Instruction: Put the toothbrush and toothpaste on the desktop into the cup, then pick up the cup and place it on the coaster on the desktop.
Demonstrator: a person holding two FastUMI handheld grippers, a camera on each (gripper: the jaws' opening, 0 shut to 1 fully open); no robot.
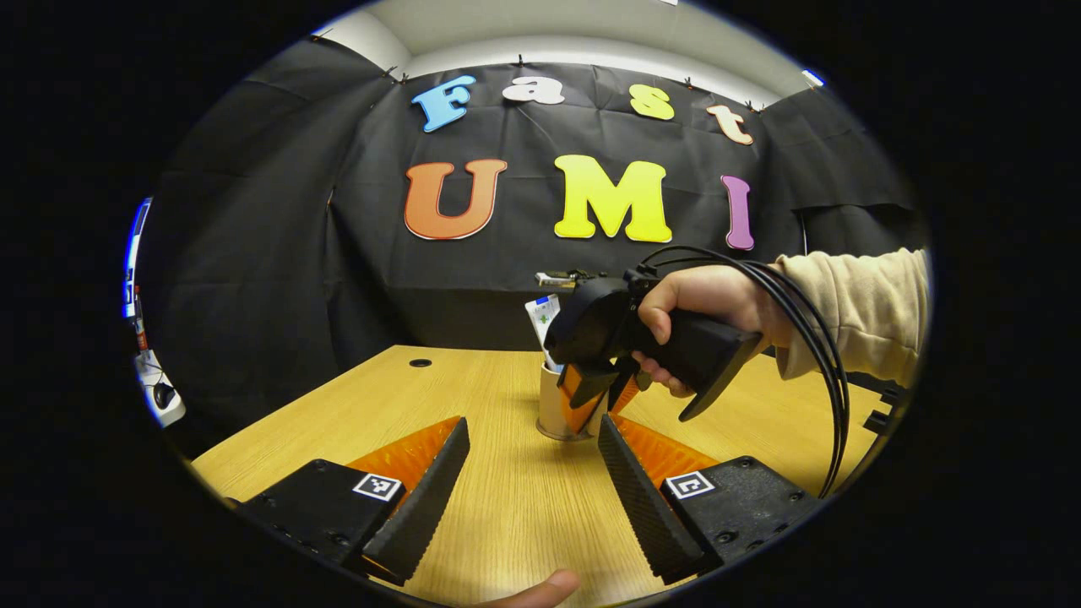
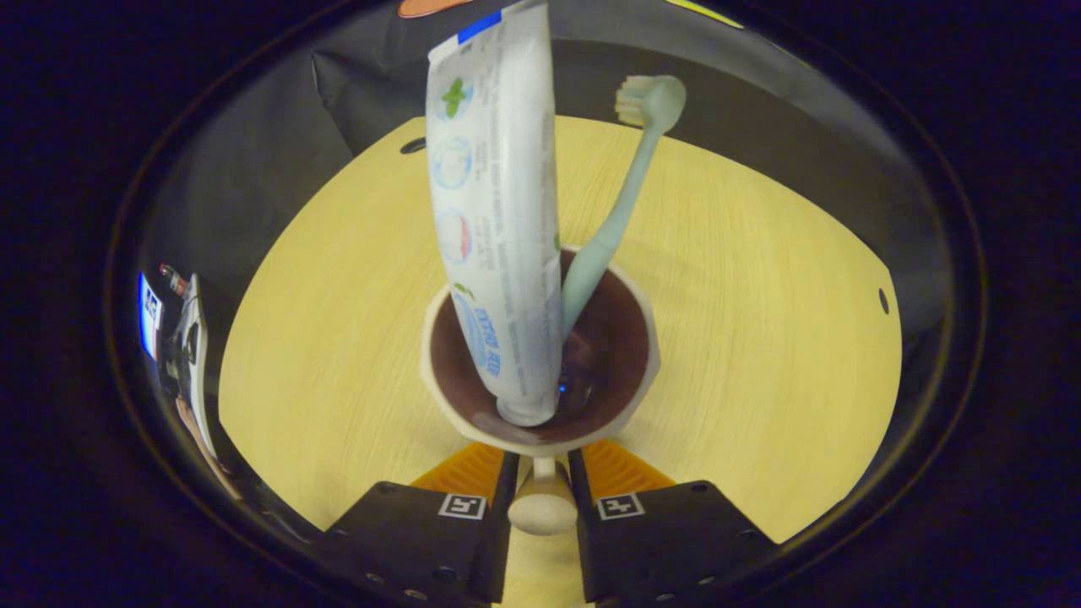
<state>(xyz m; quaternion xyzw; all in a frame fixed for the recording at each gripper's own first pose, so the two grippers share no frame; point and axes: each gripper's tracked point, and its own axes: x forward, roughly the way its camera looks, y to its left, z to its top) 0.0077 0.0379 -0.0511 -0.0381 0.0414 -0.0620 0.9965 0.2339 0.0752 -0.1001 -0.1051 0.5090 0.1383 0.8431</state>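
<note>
Ceramic, we think: the cup [image 2: 540, 355] on the surface [image 2: 338, 321] looks hard and breakable. Our right tongs [image 2: 541, 498] pinch its handle [image 2: 541, 505]; toothpaste [image 2: 494, 228] and toothbrush [image 2: 621, 203] stand inside. Left tongs [image 1: 532, 481] gape wide.

A beige, brown-lined ceramic cup [image 2: 540, 359] holds an upright white toothpaste tube [image 2: 494, 211] and, leaning toward one o'clock, a pale-green toothbrush [image 2: 621, 203].

Tongs [image 2: 540, 498] clamp the handle [image 2: 541, 507] of the cup [image 2: 643, 338].
</note>
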